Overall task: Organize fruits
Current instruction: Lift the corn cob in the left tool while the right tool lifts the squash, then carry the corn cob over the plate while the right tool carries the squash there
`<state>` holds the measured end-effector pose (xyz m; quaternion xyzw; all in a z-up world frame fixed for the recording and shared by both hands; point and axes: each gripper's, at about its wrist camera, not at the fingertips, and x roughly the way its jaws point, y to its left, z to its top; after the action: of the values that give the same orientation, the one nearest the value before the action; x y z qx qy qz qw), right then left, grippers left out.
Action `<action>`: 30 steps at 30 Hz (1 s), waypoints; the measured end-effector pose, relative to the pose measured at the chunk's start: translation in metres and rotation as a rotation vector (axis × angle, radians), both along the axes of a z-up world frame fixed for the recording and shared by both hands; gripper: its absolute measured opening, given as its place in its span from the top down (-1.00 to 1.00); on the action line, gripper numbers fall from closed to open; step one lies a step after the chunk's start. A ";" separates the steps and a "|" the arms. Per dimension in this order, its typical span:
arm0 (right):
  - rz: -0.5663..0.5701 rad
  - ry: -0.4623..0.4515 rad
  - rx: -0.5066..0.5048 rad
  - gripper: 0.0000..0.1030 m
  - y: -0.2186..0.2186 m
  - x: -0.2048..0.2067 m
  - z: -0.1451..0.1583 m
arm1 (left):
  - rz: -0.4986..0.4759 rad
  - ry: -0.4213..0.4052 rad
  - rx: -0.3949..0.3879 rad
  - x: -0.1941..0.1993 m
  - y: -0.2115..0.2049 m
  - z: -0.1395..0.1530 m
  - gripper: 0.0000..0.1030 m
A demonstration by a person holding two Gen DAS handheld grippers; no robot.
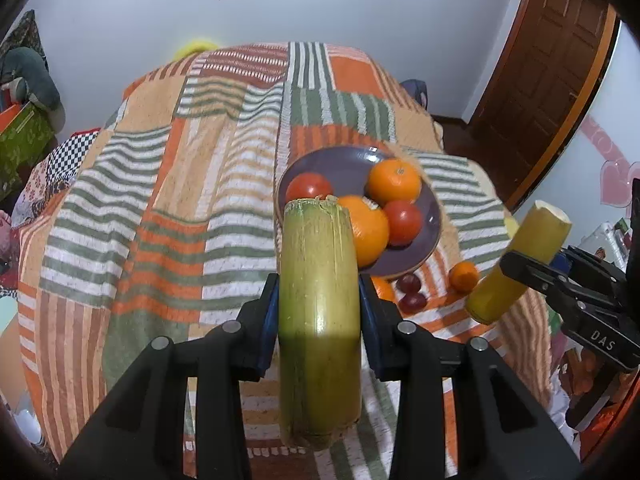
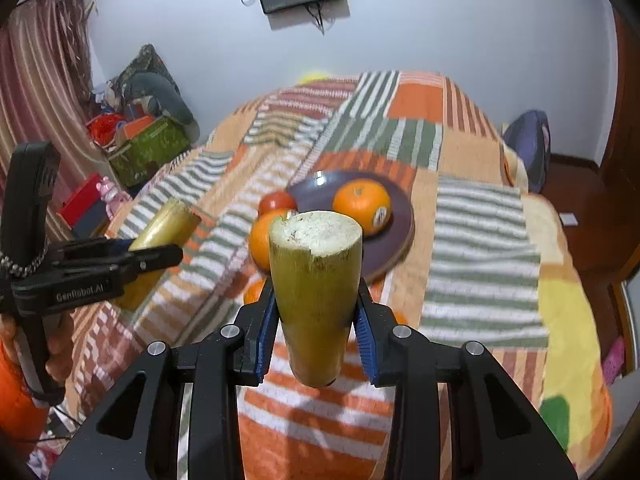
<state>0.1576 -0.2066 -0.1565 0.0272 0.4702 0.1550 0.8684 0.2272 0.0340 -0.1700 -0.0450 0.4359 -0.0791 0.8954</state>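
My left gripper (image 1: pixel 319 300) is shut on a thick green-yellow cane piece (image 1: pixel 316 240) that stands upright between its blue pads, above the bedspread. My right gripper (image 2: pixel 316 304) is shut on a second cane piece (image 2: pixel 314 264) with a pale cut top. Each gripper shows in the other view: the right one (image 1: pixel 532 272) at the right with its cane (image 1: pixel 520 248), the left one (image 2: pixel 160 256) at the left with its cane (image 2: pixel 166 222). Behind them a purple plate (image 1: pixel 344 164) holds two oranges (image 1: pixel 394 182) and two tomatoes (image 1: pixel 402 222).
A small orange (image 1: pixel 464 276) and dark red grapes (image 1: pixel 412 292) lie loose on the striped patchwork bedspread (image 1: pixel 160 200) near the plate's front. A brown door (image 1: pixel 552 80) stands at the right. Boxes (image 2: pixel 148 152) and clutter sit left of the bed.
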 end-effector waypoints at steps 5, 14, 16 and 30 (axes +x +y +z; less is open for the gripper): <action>0.011 -0.047 -0.007 0.38 0.004 0.014 0.012 | -0.005 -0.023 -0.009 0.009 -0.005 0.010 0.29; 0.014 -0.082 -0.043 0.38 0.006 0.036 0.013 | -0.022 -0.037 0.001 0.032 -0.017 0.014 0.29; 0.015 -0.091 -0.043 0.38 0.005 0.041 0.015 | -0.027 -0.038 0.004 0.040 -0.019 0.015 0.29; 0.047 -0.110 -0.001 0.38 0.029 0.088 0.009 | -0.015 -0.026 -0.010 0.083 -0.016 0.006 0.29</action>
<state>0.2458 -0.1778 -0.1474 0.0071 0.4222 0.1761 0.8892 0.3106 0.0180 -0.1642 -0.0453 0.4242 -0.0888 0.9001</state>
